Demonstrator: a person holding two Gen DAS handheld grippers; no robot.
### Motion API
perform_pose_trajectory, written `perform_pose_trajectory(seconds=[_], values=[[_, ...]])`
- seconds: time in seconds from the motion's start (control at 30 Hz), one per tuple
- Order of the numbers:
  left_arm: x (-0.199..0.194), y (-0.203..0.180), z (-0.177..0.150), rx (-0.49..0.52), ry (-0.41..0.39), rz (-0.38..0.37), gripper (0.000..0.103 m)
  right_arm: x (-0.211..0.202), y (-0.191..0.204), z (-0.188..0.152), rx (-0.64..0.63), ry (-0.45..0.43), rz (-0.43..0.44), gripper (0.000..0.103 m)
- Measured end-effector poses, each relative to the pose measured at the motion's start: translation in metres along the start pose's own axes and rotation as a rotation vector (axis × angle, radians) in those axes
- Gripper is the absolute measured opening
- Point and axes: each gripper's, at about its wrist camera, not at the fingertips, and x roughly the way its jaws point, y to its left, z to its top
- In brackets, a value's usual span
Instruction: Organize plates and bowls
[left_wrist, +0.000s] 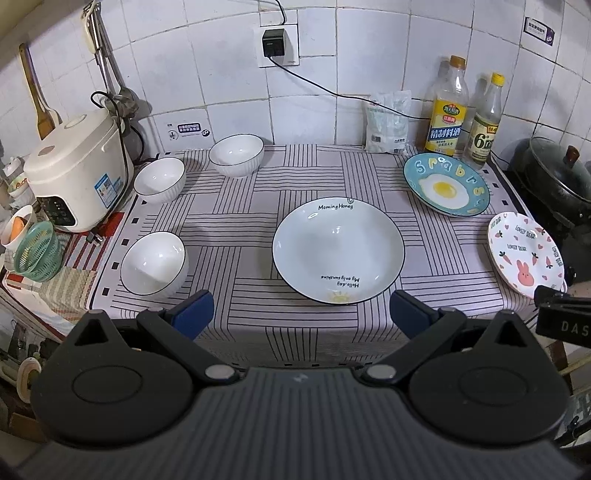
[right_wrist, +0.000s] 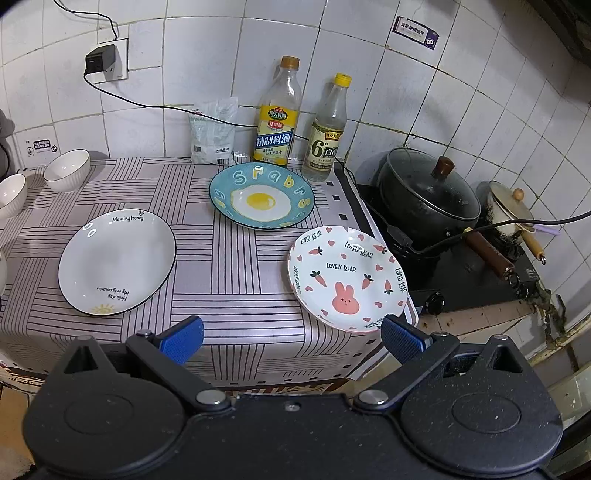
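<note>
Left gripper (left_wrist: 302, 309) and right gripper (right_wrist: 291, 336): jaws released, empty, at worktop (right_wrist: 240, 288) front edge. Bunny plate (right_wrist: 347, 277) overhangs right edge.

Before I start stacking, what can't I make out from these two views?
- Third white bowl: right wrist view, cut off by the left edge.
- Right gripper: left wrist view, only a black part enters at the right edge.
- Bunny plate: its near rim is hidden behind the right gripper's blue finger.

On your tabletop (left_wrist: 236, 221), three white ribbed bowls (left_wrist: 154, 263) lie left of the large white plate (left_wrist: 338, 251); the blue egg-print plate (left_wrist: 446, 184) and pink rabbit-print plate (right_wrist: 349, 277) lie right of it.
</note>
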Motion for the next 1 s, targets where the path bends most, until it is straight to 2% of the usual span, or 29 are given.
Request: perform_pose_trajectory(seconds=[0.13, 0.27, 0.33, 0.4, 0.5, 0.53, 0.73, 0.9, 0.93, 0.97, 1.0], values=[[0.003, 0.01, 0.001, -0.006, -0.043, -0.063, 0.103, -0.002, -0.001, 0.0, 0.01, -0.026, 0.018, 0.103], [0.016, 0.021, 0.01, -0.011, -0.066, -0.049, 0.102, -0.001, -0.001, -0.007, 0.046, -0.111, 0.104, 0.103], [0.03, 0.026, 0.016, 0.0, -0.037, -0.048, 0.1, 0.004, 0.002, -0.012, 0.051, -0.165, 0.152, 0.103], [0.048, 0.032, 0.022, 0.01, -0.002, -0.085, 0.098, 0.013, 0.006, -0.018, 0.055, -0.22, 0.213, 0.103], [0.073, 0.037, 0.024, 0.024, 0.028, -0.122, 0.095, 0.029, 0.019, -0.02, 0.034, -0.254, 0.277, 0.1], [0.082, 0.038, 0.024, 0.038, 0.044, -0.13, 0.093, 0.037, 0.024, -0.019, 0.023, -0.255, 0.3, 0.095], [0.137, 0.044, 0.021, 0.068, 0.13, -0.138, 0.092, 0.079, 0.054, -0.02, -0.01, -0.239, 0.43, 0.087], [0.184, 0.052, 0.019, 0.069, 0.193, -0.143, 0.092, 0.118, 0.07, -0.023, 0.037, -0.196, 0.502, 0.081], [0.193, 0.054, 0.019, 0.071, 0.205, -0.137, 0.088, 0.126, 0.072, -0.024, 0.051, -0.189, 0.523, 0.079], [0.202, 0.053, 0.018, 0.075, 0.221, -0.119, 0.076, 0.134, 0.074, -0.025, 0.065, -0.18, 0.541, 0.079], [0.211, 0.053, 0.017, 0.087, 0.24, -0.111, 0.07, 0.14, 0.073, -0.025, 0.077, -0.171, 0.554, 0.077]])
